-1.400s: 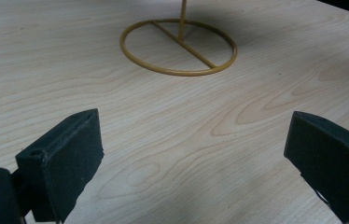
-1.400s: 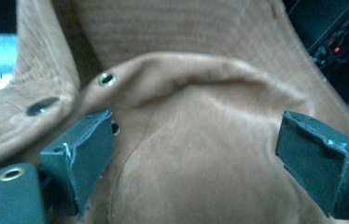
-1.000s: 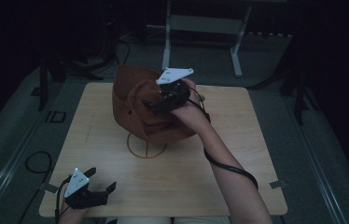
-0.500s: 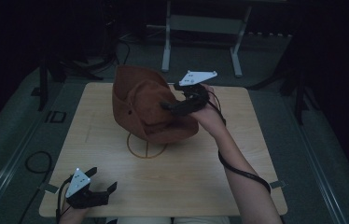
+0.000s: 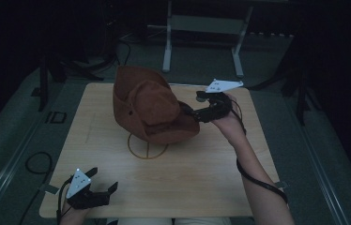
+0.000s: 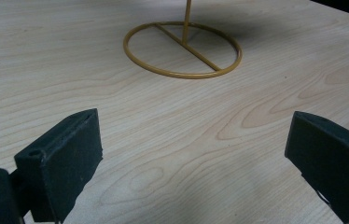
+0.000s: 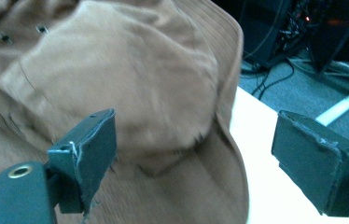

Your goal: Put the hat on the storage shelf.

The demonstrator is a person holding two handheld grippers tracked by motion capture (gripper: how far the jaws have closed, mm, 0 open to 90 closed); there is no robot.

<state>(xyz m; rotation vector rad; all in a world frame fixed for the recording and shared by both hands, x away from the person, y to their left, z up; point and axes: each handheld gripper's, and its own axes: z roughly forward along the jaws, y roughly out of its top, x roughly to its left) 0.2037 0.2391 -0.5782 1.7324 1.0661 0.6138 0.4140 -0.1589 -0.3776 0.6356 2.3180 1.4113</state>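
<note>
Hat perched on its stand, both tools free

The brown hat (image 5: 152, 110) sits tilted on the yellow wire stand (image 5: 148, 149) mid-tabletop; your right tool (image 5: 193, 112) gapes empty beside its brim, probably ready to straighten it, while your left tool (image 5: 99, 185) waits open, near the stand's front.

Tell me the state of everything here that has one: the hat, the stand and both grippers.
Brown brimmed fabric hat: perched tilted on the stand, not gripped.
Yellow wire stand: upright on the table.
Right gripper: open, at the hat's brim.
Left gripper: open, holding nothing.
</note>
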